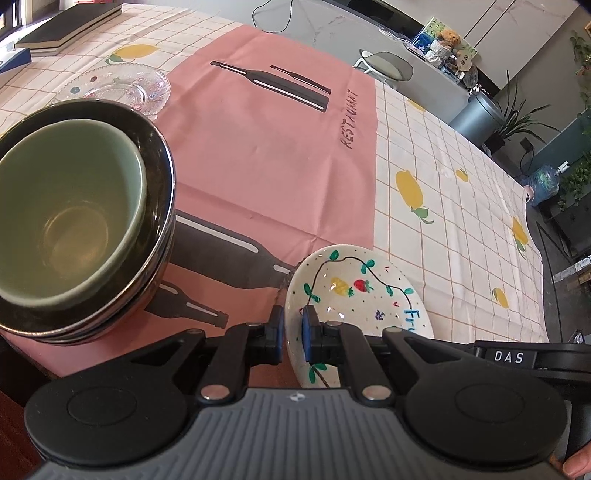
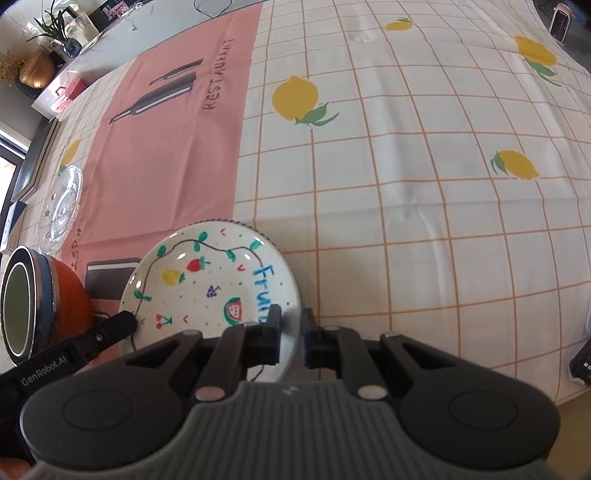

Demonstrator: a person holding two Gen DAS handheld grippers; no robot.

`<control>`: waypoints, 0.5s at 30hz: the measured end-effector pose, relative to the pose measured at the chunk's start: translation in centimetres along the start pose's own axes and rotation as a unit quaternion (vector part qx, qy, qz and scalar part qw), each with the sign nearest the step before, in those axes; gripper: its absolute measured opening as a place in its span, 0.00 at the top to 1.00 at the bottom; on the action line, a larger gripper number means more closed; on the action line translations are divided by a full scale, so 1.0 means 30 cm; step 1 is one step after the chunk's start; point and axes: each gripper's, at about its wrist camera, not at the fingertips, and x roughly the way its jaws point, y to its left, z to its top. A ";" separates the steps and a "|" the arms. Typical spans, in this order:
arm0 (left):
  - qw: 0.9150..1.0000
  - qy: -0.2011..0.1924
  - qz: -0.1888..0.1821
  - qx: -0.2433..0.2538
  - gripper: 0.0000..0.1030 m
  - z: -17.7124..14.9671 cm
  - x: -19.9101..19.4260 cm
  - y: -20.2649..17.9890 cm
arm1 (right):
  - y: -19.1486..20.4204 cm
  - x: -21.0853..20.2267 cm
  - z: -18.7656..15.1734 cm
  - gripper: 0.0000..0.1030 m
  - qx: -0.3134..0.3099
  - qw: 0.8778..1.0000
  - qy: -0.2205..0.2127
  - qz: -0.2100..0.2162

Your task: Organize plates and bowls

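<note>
A white plate painted with fruit (image 1: 354, 291) (image 2: 207, 280) is held between both grippers just above the tablecloth. My left gripper (image 1: 293, 332) is shut on its left rim. My right gripper (image 2: 290, 332) is shut on its right rim; the left gripper's finger (image 2: 118, 323) shows at the plate's far side. A green bowl (image 1: 66, 214) sits inside a stack of dark bowls (image 1: 162, 177) to the left; the stack also shows in the right wrist view (image 2: 33, 295). A clear glass plate (image 1: 125, 86) (image 2: 62, 206) lies beyond the stack.
The table carries a white checked lemon cloth (image 2: 406, 184) and a pink mat (image 1: 277, 147) printed with bottles. Dark books (image 1: 66, 26) lie at the far left corner. A chair (image 1: 388, 66) and plants stand past the table's far edge.
</note>
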 end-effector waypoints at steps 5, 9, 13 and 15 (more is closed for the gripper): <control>1.000 0.003 0.005 0.009 0.89 -0.008 0.008 -0.005 | 0.007 0.011 -0.001 0.93 -0.008 1.000 0.003 -0.009; 1.000 0.006 0.007 0.009 0.88 -0.020 0.019 -0.003 | 0.004 0.016 -0.001 0.94 -0.005 1.000 0.007 -0.013; 1.000 0.004 0.011 0.012 0.88 -0.022 0.018 0.001 | 0.008 0.020 -0.001 0.94 -0.006 1.000 0.006 -0.012; 1.000 0.009 0.018 0.013 0.88 -0.025 0.021 0.003 | 0.007 0.021 0.000 0.95 -0.005 1.000 0.007 -0.012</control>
